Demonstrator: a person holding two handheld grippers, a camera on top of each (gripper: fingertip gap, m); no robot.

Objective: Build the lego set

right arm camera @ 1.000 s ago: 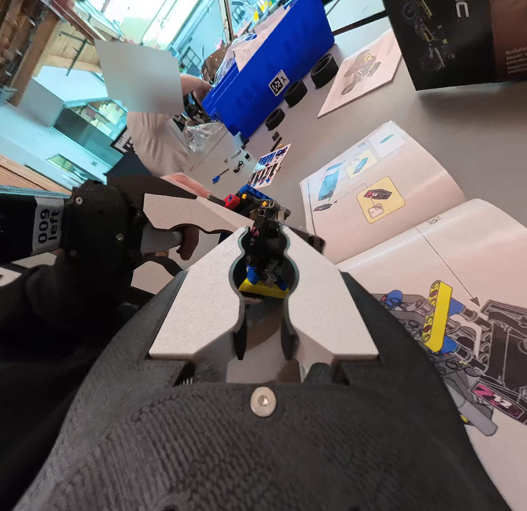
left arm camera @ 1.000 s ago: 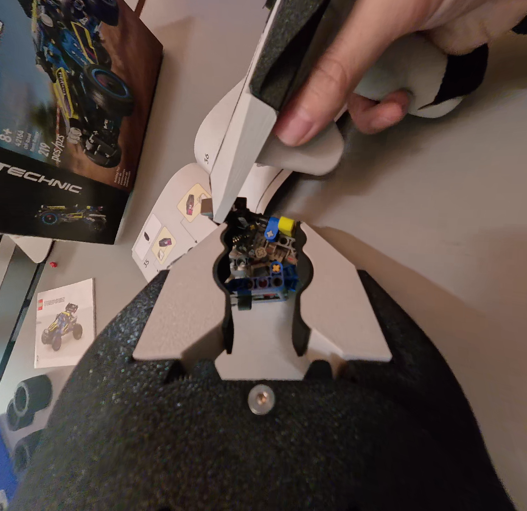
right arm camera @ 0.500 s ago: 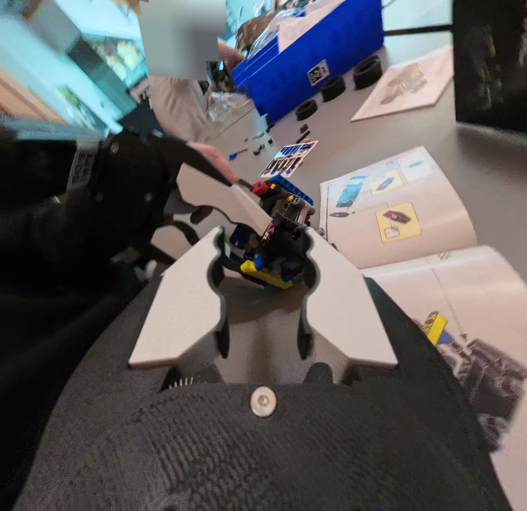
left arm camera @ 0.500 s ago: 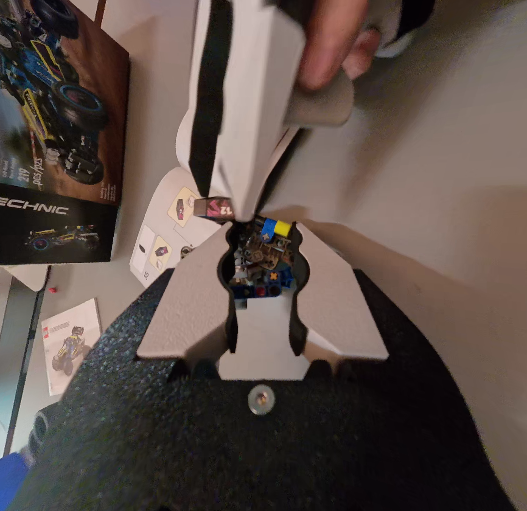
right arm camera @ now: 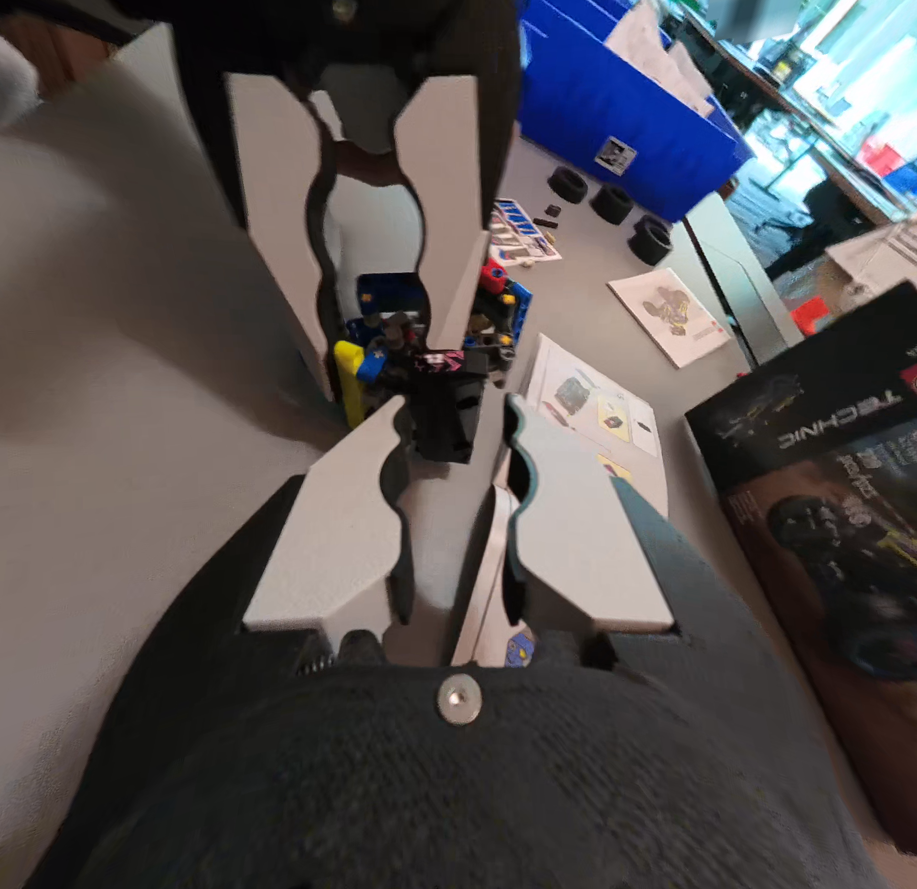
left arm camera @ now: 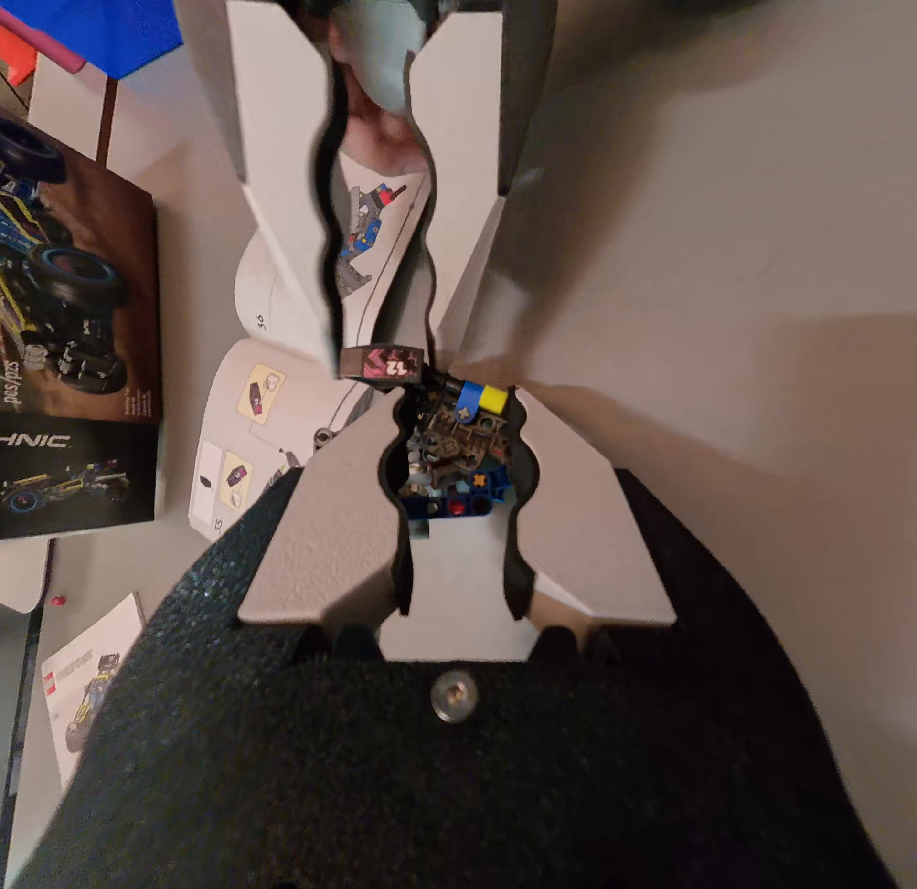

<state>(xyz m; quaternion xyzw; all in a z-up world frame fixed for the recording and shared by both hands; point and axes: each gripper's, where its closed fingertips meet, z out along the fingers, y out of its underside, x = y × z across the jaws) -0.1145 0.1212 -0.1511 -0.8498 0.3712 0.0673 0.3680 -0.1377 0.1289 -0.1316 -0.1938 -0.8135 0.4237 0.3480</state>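
Centre of left wrist view: left tongs (left arm camera: 454,399) part-open, pads clamped on the blue, black and yellow toy-brick chassis (left arm camera: 456,448) above the grey table (left arm camera: 694,220). Right tongs (right arm camera: 454,404), closed on the chassis a second ago, now stand open around its black stickered panel (left arm camera: 382,366), with a gap on one side and no grip.

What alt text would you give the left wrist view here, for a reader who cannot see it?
The left gripper grips a partly built toy brick model between its pale fingers. The right gripper reaches in from above, its fingertips at a black piece with a pink sticker on the model's top. An open instruction booklet and a toy set box lie on the grey table to the left.
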